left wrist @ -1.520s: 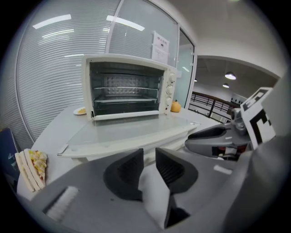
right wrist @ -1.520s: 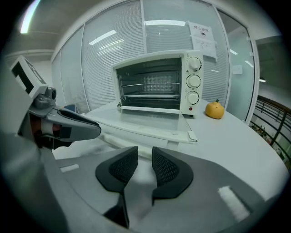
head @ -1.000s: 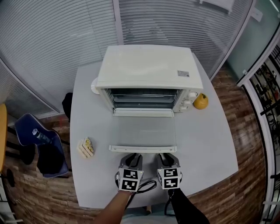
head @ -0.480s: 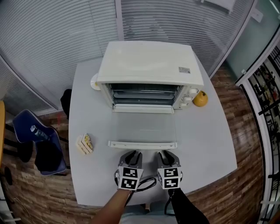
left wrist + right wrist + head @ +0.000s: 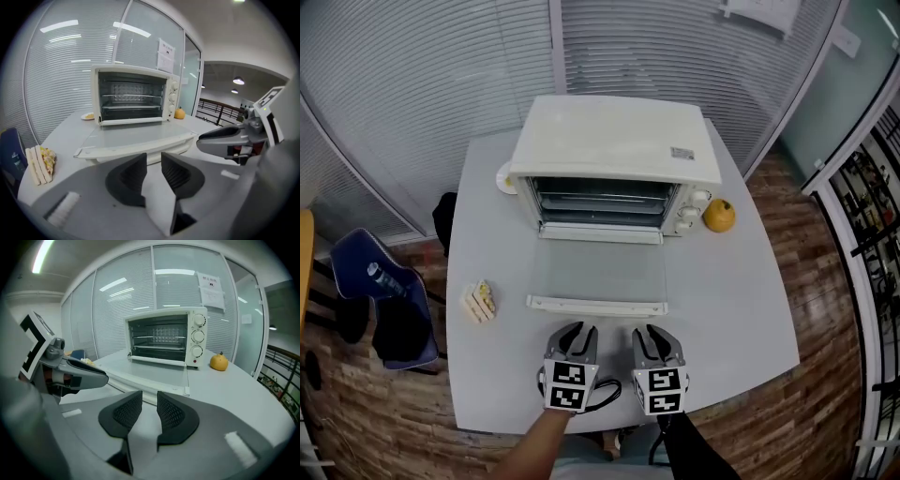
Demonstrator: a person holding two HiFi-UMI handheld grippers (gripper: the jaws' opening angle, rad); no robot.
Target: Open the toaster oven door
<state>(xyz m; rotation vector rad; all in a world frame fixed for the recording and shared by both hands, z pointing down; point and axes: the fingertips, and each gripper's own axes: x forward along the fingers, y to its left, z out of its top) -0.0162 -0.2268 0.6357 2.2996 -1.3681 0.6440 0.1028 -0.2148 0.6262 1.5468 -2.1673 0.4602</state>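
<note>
The white toaster oven (image 5: pixel 614 150) stands at the back of the white table (image 5: pixel 741 309). Its glass door (image 5: pixel 598 272) lies folded down flat, handle bar (image 5: pixel 595 305) nearest me, and the racks inside show. My left gripper (image 5: pixel 574 331) hovers just in front of the handle, apart from it. Its jaws are opening and nothing is between them (image 5: pixel 153 157). Beside it on the right, my right gripper (image 5: pixel 652 334) holds nothing; a narrow gap shows between its pads (image 5: pixel 149 397). Both point at the oven (image 5: pixel 133 96).
A sandwich (image 5: pixel 480 301) lies on the table's left side. An orange (image 5: pixel 718 216) sits right of the oven, and a small plate (image 5: pixel 506 178) by its left rear corner. A blue chair with a bottle (image 5: pixel 384 291) stands left of the table. Blinds and glass walls close off the back.
Both grippers have drawn back a little from the door handle toward the table's front edge. The door stays flat open.
</note>
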